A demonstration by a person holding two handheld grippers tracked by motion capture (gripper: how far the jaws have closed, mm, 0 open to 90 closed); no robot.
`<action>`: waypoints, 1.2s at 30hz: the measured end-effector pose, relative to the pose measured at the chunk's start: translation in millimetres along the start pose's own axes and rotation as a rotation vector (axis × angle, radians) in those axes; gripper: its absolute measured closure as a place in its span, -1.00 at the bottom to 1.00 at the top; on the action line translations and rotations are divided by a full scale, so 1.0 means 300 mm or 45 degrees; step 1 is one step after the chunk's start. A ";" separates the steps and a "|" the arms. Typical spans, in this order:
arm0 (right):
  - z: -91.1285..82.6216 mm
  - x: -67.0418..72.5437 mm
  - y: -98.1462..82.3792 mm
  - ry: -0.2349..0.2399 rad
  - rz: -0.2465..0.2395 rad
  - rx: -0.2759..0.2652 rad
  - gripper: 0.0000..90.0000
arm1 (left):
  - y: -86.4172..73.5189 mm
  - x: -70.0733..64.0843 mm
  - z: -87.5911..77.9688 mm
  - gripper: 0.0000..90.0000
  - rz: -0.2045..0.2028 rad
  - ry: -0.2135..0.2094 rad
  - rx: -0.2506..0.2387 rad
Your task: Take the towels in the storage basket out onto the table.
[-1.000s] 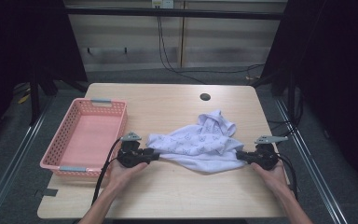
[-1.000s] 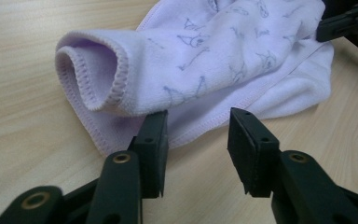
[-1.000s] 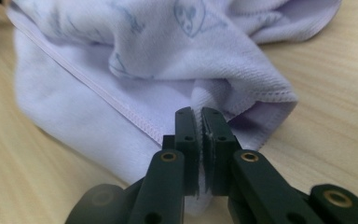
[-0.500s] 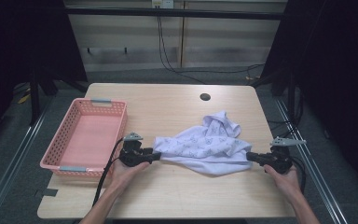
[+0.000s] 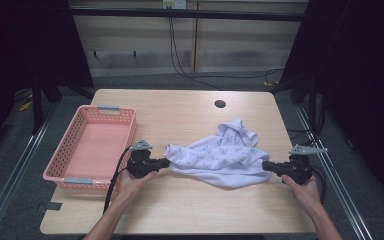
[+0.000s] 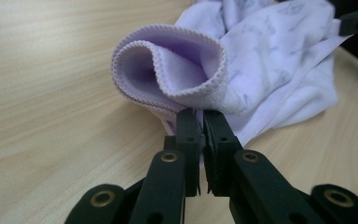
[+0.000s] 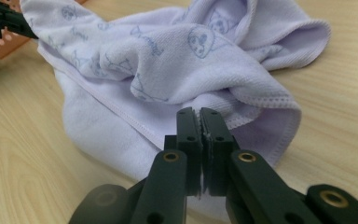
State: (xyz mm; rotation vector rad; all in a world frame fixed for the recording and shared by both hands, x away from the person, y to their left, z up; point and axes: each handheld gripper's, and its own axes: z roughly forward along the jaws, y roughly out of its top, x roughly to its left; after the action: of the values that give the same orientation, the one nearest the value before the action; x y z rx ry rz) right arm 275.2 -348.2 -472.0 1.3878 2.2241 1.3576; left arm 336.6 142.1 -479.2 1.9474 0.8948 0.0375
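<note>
A pale lilac towel (image 5: 220, 155) with small printed figures lies crumpled on the wooden table (image 5: 180, 115), stretched between both grippers. My left gripper (image 5: 166, 161) is at its left end. Its jaws have just been closing and are now shut on the rolled hem (image 6: 168, 70), seen close up past the left gripper (image 6: 201, 116). My right gripper (image 5: 265, 165) is at the towel's right end. The right gripper (image 7: 199, 114) is shut on a fold of the towel's edge (image 7: 261, 116). Both grippers lie low over the table, pointing inward at each other.
A pink plastic basket (image 5: 77, 181) stands at the table's left side, just left of my left hand. A round cable hole (image 5: 220, 104) sits near the far edge. The table's right edge runs close beside my right hand.
My right gripper has drawn to the right with the towel's edge, spreading the cloth wider. The left gripper stayed in place and closed on the towel's left hem.
</note>
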 end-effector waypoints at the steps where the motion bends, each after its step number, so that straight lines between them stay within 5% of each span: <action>1: -0.005 -0.001 0.003 -0.001 0.001 -0.010 0.95 | 0.006 -0.005 -0.010 0.91 -0.005 -0.004 -0.013; 9: -0.033 0.000 0.048 0.002 -0.006 -0.079 0.95 | 0.074 -0.032 -0.067 0.95 0.043 -0.037 -0.081; 18: -0.063 0.002 0.090 -0.002 -0.013 -0.124 0.95 | 0.104 -0.031 -0.104 0.95 0.022 -0.064 -0.106; 20: -0.071 0.001 0.098 -0.003 -0.007 -0.141 0.95 | 0.117 -0.030 -0.129 0.96 0.008 -0.087 -0.160; 28: -0.096 0.007 0.153 0.003 -0.021 -0.171 0.95 | 0.174 -0.041 -0.170 0.98 0.033 -0.062 -0.184; 36: -0.226 0.063 0.290 0.016 -0.073 -0.309 0.96 | 0.266 -0.098 -0.297 0.98 0.071 -0.085 -0.323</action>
State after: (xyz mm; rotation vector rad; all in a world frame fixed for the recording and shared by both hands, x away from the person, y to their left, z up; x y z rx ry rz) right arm 279.9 -361.5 -361.1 1.2255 2.0086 1.5589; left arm 327.3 169.7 -359.5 1.7264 0.7529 0.1130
